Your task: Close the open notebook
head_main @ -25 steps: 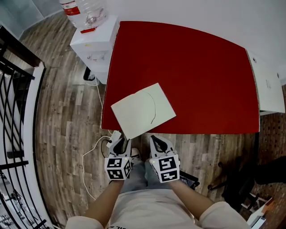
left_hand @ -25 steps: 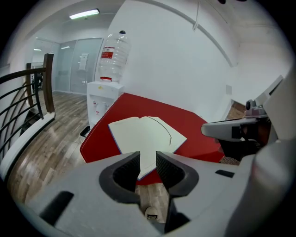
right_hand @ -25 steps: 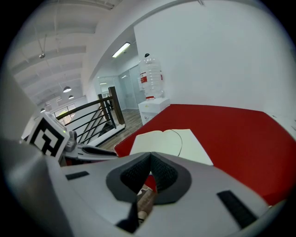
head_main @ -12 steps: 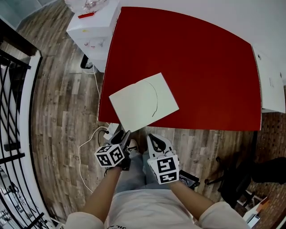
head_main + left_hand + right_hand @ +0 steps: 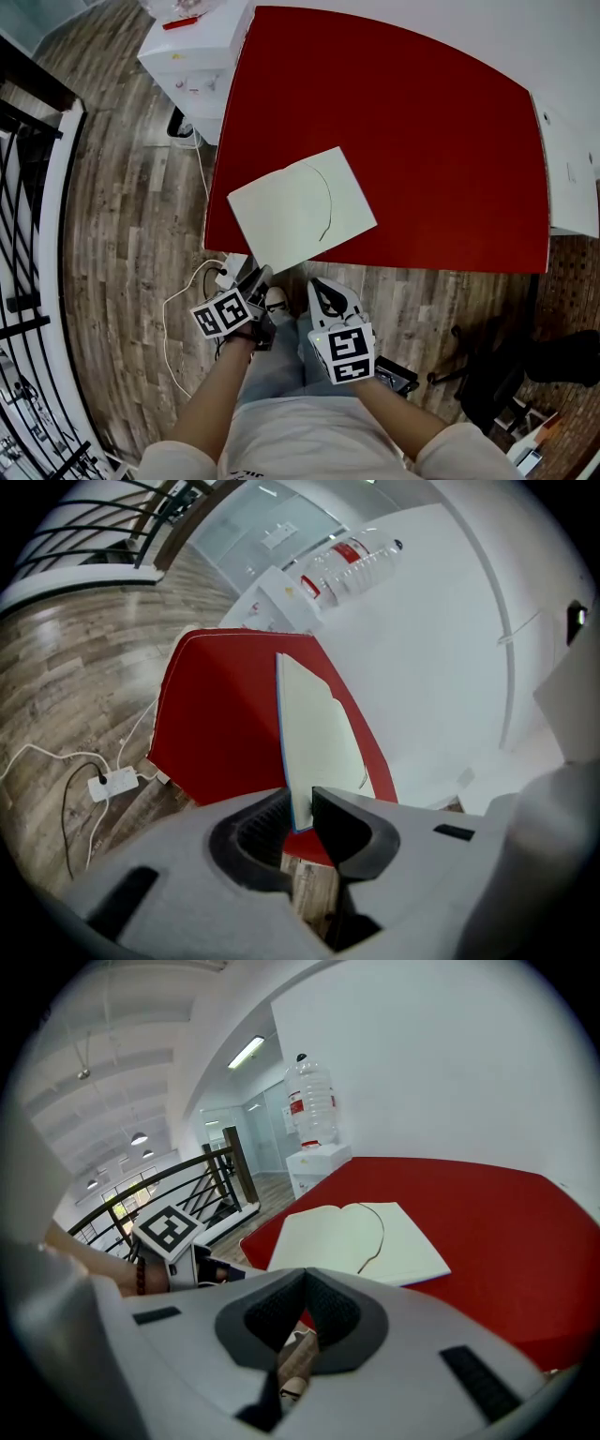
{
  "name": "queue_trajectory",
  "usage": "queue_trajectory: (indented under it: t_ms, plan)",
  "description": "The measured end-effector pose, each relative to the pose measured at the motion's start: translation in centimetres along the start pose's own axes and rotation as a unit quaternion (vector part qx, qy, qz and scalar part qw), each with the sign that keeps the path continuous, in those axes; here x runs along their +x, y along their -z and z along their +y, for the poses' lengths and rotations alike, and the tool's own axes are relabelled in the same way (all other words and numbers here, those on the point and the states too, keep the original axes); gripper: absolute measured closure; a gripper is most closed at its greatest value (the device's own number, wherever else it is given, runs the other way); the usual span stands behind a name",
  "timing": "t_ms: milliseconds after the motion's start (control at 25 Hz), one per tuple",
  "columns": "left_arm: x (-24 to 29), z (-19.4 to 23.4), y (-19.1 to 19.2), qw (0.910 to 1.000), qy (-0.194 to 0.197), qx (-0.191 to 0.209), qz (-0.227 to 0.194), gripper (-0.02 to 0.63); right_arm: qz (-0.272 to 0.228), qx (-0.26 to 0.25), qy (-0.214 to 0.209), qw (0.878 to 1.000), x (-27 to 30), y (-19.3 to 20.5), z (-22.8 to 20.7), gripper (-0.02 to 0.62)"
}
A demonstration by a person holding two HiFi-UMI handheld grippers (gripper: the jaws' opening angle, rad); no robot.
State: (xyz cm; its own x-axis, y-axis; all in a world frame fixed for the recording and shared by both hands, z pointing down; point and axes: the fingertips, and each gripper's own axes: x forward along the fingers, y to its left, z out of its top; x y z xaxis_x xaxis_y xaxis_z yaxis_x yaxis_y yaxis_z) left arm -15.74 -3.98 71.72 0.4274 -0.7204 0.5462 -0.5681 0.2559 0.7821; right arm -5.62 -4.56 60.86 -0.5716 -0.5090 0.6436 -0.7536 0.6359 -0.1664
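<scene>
The open notebook (image 5: pixel 300 211) lies flat on the red table (image 5: pixel 422 141), cream pages up, and its near-left corner overhangs the table's front edge. My left gripper (image 5: pixel 260 278) is rolled to one side just below that corner. In the left gripper view the notebook (image 5: pixel 314 733) shows its blue-edged corner in the narrow gap of my left gripper (image 5: pixel 302 803). Its jaws are closing, and I cannot tell whether they touch the corner. My right gripper (image 5: pixel 326 289) hangs in front of the table edge. In its own view the right gripper (image 5: pixel 302 1283) is shut and empty, with the notebook (image 5: pixel 356 1237) beyond it.
A white water-dispenser cabinet (image 5: pixel 192 56) stands at the table's far-left corner. A power strip with a white cable (image 5: pixel 117 782) lies on the wood floor. A black railing (image 5: pixel 28 234) runs along the left. A white cabinet (image 5: pixel 567 159) and a dark chair base (image 5: pixel 506 375) are at the right.
My left gripper has rolled, its marker cube now tilted, and it has sunk a little towards the notebook's near corner. The right gripper and the notebook have stayed put.
</scene>
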Motion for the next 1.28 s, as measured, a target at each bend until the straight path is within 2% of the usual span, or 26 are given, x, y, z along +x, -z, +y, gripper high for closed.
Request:
queue_trajectory:
  t_ms: [80,240,440,640,840,1040,1160,1280]
  plan:
    - [-0.1,0.0,0.0,1.0,0.003,-0.004,0.002,0.55,-0.001,0.0,0.0,1.0,0.0,0.1,0.1,0.589]
    - [-0.4,0.2,-0.6,0.9992,-0.012,0.038,0.0,0.568,0.001,-0.001,-0.003,1.0,0.2,-0.1,0.3,0.589]
    - [-1.4,-0.2,-1.8,0.9976,-0.025,0.064,-0.003,0.571,-0.004,0.0,-0.003,1.0,0.4,-0.5,0.5,0.59]
    - [-3.3,-1.0,-4.7,0.9954,-0.032,0.089,-0.014,0.58,-0.011,0.002,-0.003,1.0,0.4,-1.2,0.4,0.59]
    - [-5.1,-3.9,-7.9,0.9919,-0.016,0.121,-0.036,0.586,-0.021,0.008,0.002,1.0,0.1,-2.1,0.1,0.59]
    - [-6.1,-6.9,-9.3,0.9794,-0.03,0.196,-0.039,0.588,-0.029,0.014,0.001,0.999,0.0,-2.7,-0.1,0.59]
    - [-5.9,-8.4,-9.0,0.968,-0.046,0.245,-0.027,0.588,-0.028,0.015,0.005,0.999,-0.3,-2.6,-0.6,0.589]
    - [-5.3,-10.3,-8.3,0.9561,-0.046,0.289,-0.016,0.587,-0.029,0.02,0.011,0.999,-0.5,-2.5,-1.2,0.591]
